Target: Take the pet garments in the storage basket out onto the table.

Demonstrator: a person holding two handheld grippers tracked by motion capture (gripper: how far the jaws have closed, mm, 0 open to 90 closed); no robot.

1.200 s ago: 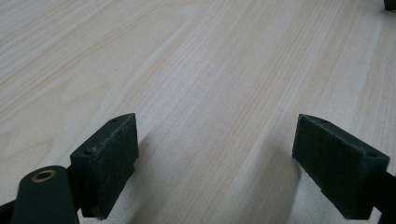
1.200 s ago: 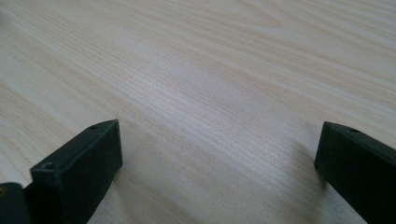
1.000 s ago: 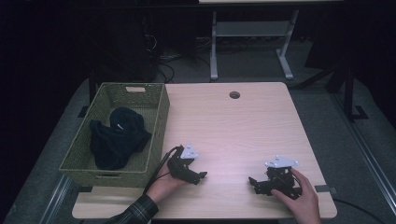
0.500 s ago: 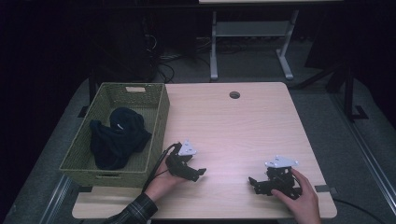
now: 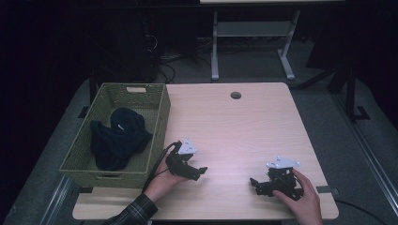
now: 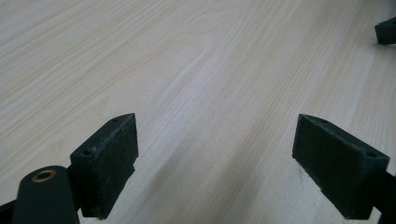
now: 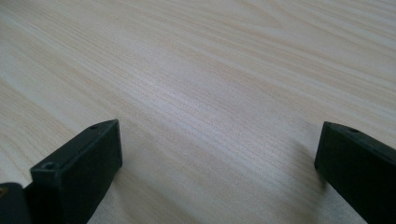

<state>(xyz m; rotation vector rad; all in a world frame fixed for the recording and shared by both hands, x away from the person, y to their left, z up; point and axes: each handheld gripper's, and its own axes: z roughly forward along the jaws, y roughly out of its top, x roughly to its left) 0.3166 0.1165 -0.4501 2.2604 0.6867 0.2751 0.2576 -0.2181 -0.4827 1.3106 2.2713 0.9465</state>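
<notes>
My left gripper (image 5: pixel 201 171) rests low over the light wooden table (image 5: pixel 234 126), just right of a green woven basket (image 5: pixel 155 136), and points to the right. Its jaws stand wide apart in the left gripper view, left gripper (image 6: pixel 215 163), with bare wood between them. My right gripper (image 5: pixel 256 183) sits near the table's front right, pointing left toward the other one. It is open too, right gripper (image 7: pixel 217 168), nothing between its pads. A dark blue cloth (image 5: pixel 117 138) lies crumpled inside the basket. A tip of the other gripper (image 6: pixel 386 30) shows at the upper right of the left gripper view.
A round cable hole (image 5: pixel 235 95) is near the table's far edge. A grey metal stand (image 5: pixel 248 42) is on the floor behind the table. The basket takes up the table's left side.
The left gripper has shifted slightly toward the front and right. The right gripper has barely moved.
</notes>
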